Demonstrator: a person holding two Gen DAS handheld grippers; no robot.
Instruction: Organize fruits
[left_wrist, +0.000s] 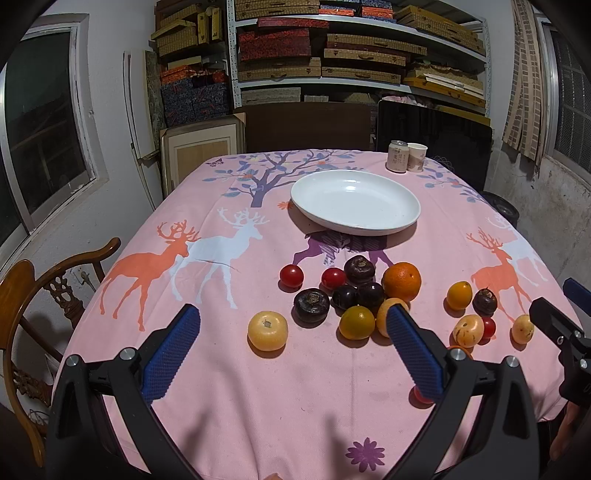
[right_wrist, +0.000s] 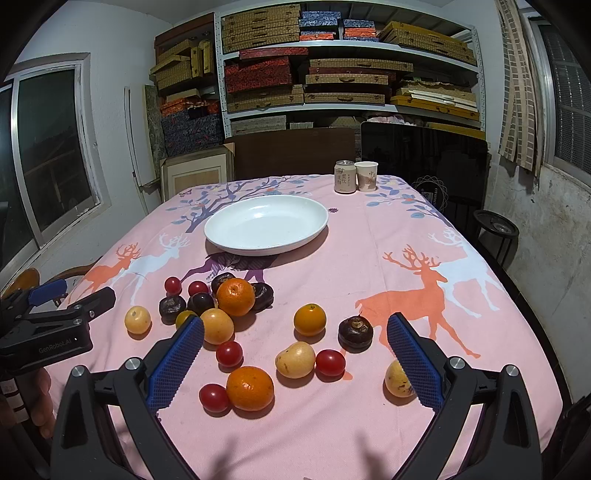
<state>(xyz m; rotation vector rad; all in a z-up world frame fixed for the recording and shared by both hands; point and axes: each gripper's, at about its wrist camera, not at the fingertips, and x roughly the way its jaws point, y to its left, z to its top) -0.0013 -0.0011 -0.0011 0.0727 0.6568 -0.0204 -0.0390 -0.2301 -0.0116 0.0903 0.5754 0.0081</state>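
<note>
Fruit lying loose on the pink deer tablecloth (right_wrist: 369, 258), all of it on the near half; nothing on the white plate (right_wrist: 218, 236) yet, which is sitting further back, well apart from the pile. The plate looks like the place for it all.

Tight cluster on my left side: big orange (right_wrist: 235, 297) touching dark round fruits (right_wrist: 173, 307) and cherry tomatoes (right_wrist: 173, 285). Nearer my right gripper (right_wrist: 295, 363), a looser scatter: second orange (right_wrist: 250, 388) touching a tomato (right_wrist: 215, 397), pale yellow fruit (right_wrist: 295, 359) touching another tomato (right_wrist: 330, 362), a small orange (right_wrist: 310, 319), one dark fruit (right_wrist: 355, 333) alone.

I am holding both jaws wide, gripping nothing. My left gripper (left_wrist: 291, 350) is hovering over a yellow fruit (left_wrist: 267, 330) standing clear of the cluster.

Risks, as I judge them:
- Everything here is round, so a nudge from a finger is likely sending a neighbour rolling toward the table edge. Worst in the tight cluster.
- Tomatoes are soft and will probably split under a hard squeeze.
- Touching pairs: closing on one may be pinching or flicking the other.
- The near-right yellow fruit (right_wrist: 396, 378) is lying partly behind my right finger, easy to knock unseen.
- Both grippers are working close together, so a collision is possible.

Isolated pieces look safest to take first.
</note>
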